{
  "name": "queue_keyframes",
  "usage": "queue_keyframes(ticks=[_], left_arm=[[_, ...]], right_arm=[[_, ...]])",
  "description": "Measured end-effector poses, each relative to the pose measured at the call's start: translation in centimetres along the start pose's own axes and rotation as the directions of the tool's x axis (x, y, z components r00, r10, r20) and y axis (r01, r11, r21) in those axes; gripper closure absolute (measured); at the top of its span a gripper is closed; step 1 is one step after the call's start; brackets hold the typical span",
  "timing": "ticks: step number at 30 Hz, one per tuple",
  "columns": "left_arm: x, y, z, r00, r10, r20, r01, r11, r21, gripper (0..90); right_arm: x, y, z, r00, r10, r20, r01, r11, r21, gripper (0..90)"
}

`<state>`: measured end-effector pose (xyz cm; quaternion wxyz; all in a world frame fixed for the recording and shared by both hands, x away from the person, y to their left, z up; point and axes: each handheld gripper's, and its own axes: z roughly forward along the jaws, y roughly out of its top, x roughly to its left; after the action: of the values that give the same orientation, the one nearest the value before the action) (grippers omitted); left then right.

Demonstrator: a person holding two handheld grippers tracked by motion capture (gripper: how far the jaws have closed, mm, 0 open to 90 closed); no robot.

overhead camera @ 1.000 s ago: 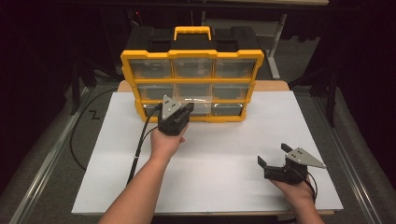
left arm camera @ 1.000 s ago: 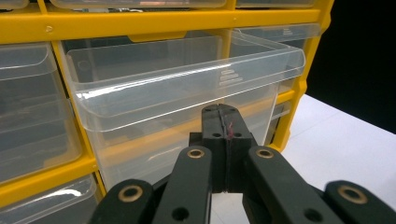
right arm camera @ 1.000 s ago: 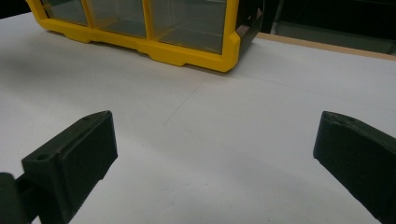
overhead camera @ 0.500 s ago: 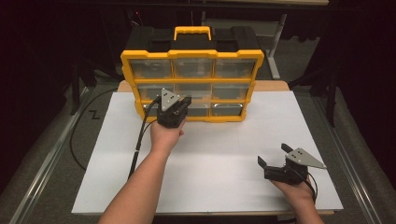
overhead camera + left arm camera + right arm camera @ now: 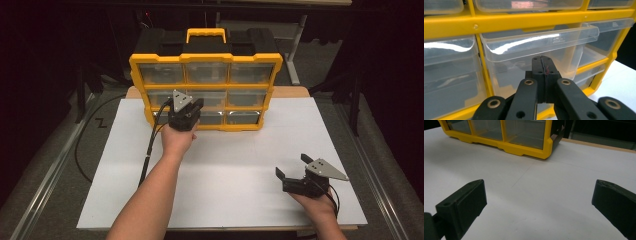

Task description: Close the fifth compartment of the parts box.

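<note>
1. Holding our left gripper (image 5: 192, 111) up against the yellow drawer cabinet (image 5: 205, 60), we have its fingers (image 5: 544, 75) pressed flat together with nothing between them, the tips at the clear front of the middle drawer (image 5: 536, 47).
2. That drawer stands out a little from the frame, its lip ahead of its neighbours, so we judge the closed fingers are there to push or hook it rather than to pinch anything.
3. Our right gripper (image 5: 292, 177) rests low at about four o'clock on the counter (image 5: 240, 165), fingers (image 5: 466, 202) spread wide apart and empty, probably parked while the left hand works.
4. The cabinet sits at twelve o'clock on the white counter, upright, its handle (image 5: 206, 34) on top and three rows of clear drawers facing us.
5. The drawers look empty or nearly so; we cannot tell their contents for certain.
6. A black cable (image 5: 150, 145) trails from the left gripper toward eight o'clock, off the counter edge.
7. Nothing lies between the right gripper and the cabinet; the open white surface leaves its path free.
</note>
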<state>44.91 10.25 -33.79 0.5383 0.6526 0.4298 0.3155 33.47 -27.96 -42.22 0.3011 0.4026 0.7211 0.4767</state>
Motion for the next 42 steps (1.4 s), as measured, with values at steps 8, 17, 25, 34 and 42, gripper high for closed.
queue_keyframes(ticks=[8,17,25,34,42], left_arm=[[-0.1,0.0,0.4,1.0000,0.001,0.001,-0.001,1.0000,0.003,89.8],[0.1,0.2,1.0,0.9998,-0.008,-0.017,0.008,0.9998,0.015,89.7],[0.2,0.4,1.6,0.9993,-0.025,-0.029,0.025,0.9996,0.013,89.8],[0.4,0.2,2.0,0.9989,-0.031,-0.034,0.031,0.9992,0.025,89.8],[0.4,0.5,1.4,0.9992,-0.036,-0.016,0.036,0.9993,0.008,89.8]], right_arm=[[0.1,0.0,0.0,1.0000,0.004,0.000,-0.004,1.0000,0.000,1.1],[0.1,0.0,0.0,1.0000,0.004,0.001,-0.004,1.0000,-0.001,1.1],[0.0,0.0,0.0,1.0000,0.004,0.001,-0.004,1.0000,0.000,1.1],[0.0,0.0,0.0,1.0000,0.005,0.002,-0.005,1.0000,0.001,1.1],[0.0,0.0,0.0,1.0000,0.002,0.002,-0.002,1.0000,0.002,1.1]])
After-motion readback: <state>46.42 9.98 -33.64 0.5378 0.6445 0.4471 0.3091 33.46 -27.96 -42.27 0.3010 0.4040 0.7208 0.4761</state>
